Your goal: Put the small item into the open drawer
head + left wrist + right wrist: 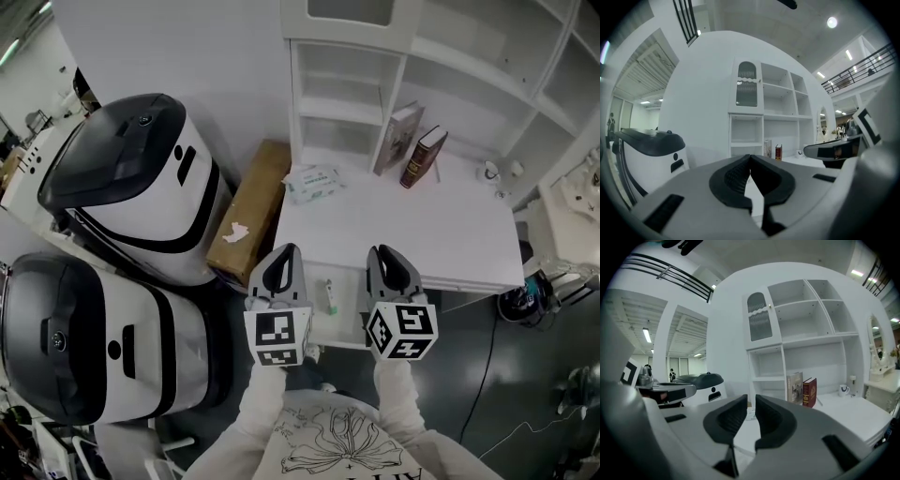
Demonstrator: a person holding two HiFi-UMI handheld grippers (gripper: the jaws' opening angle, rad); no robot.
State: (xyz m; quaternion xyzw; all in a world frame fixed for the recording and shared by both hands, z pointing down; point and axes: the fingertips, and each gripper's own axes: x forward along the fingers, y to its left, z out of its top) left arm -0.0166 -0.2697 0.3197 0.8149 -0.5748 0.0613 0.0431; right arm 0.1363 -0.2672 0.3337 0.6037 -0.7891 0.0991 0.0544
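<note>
Small item (330,296): in drawer (351,341), pointing front-to-back, nearer your left hand-held gripper (287,251)
Jaws: left together; right hand-held gripper (380,251) slightly apart, empty

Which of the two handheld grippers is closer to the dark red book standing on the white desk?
Right. The right gripper hangs over the drawer, almost directly in front of the dark red book; the left gripper is beside it, further to the left.

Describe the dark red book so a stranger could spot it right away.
Find the white desk with a white shelf unit at its back. Two books lean on it below the shelves. The dark red hardcover book is the right-hand one; the other book is pale brownish.
</note>
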